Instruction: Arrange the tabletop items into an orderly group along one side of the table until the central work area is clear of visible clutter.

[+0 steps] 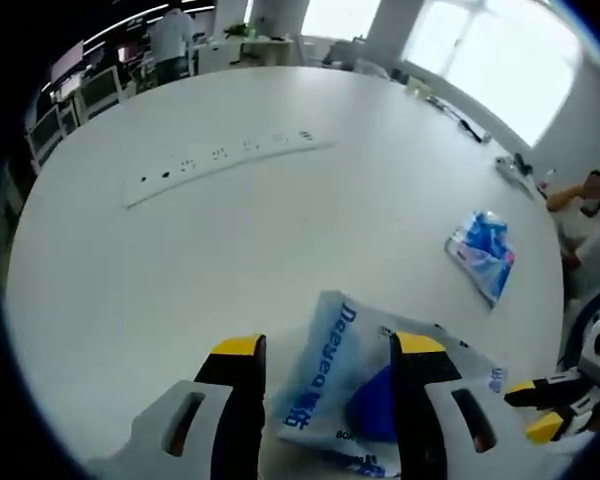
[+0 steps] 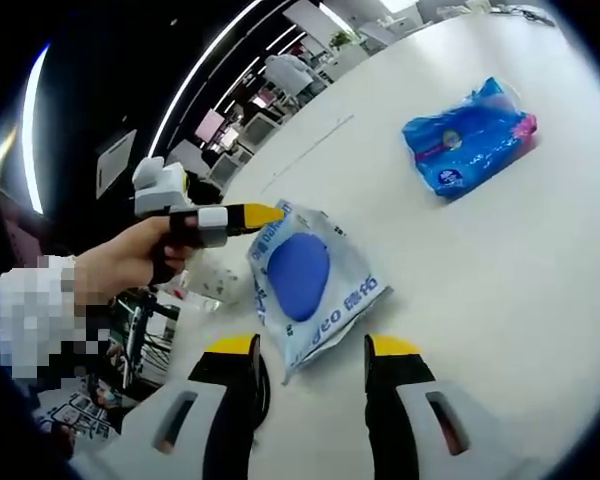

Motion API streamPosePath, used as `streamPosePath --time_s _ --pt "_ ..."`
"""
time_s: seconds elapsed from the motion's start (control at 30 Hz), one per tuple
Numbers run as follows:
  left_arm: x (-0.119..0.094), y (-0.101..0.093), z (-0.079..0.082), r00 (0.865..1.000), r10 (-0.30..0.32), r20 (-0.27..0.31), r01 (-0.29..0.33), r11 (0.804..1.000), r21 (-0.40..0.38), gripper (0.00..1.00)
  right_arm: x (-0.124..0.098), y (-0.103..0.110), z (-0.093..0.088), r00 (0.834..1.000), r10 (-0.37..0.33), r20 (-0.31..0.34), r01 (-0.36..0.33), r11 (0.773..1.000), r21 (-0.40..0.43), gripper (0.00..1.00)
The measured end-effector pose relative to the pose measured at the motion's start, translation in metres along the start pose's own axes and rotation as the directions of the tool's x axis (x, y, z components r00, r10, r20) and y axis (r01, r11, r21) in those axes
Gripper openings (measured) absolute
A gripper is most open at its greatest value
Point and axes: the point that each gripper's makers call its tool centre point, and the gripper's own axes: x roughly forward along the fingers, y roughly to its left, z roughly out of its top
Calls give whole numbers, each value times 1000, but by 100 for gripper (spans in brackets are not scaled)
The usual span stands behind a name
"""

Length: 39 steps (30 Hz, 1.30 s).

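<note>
A white packet with a blue round patch and blue lettering (image 1: 325,385) lies flat on the white table (image 1: 130,280), between the wide-apart jaws of my left gripper (image 1: 328,345), which is open. In the right gripper view the same packet (image 2: 305,280) has its near corner between the jaws of my right gripper (image 2: 312,345), also open. My left gripper (image 2: 258,213) comes in there from the left, its yellow tip at the packet's far edge. A second, all-blue packet (image 1: 483,252) (image 2: 467,137) lies apart, further along the table. The right gripper (image 1: 545,408) pokes in at the lower right.
A long white power strip (image 1: 220,155) lies across the far half of the table. Small dark items (image 1: 510,165) sit at the far right edge, where a person (image 1: 580,210) is seated. A hand (image 2: 120,260) holds the left gripper. Office desks and chairs stand beyond the table.
</note>
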Motion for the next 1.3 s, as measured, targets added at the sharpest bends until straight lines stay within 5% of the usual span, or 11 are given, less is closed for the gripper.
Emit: streamPosePath --time_s 0.43,0.83,1.0,1.3 --pt "10 -3 -6 999 15 -49 -13 1000 23 43 10 -1 2 1000 -4 -8 4 1000 25 35" --pt "11 -4 -8 997 34 -66 -31 999 42 25 18 -10 0 998 -49 -27 51 995 81 19" --pt "6 -3 -9 996 55 -63 -52 998 47 8 18 -19 -1 995 -91 -36 94 992 89 8" --pt "-7 -6 -14 996 54 -65 -52 998 36 0 11 -17 2 994 -100 -42 105 986 126 0"
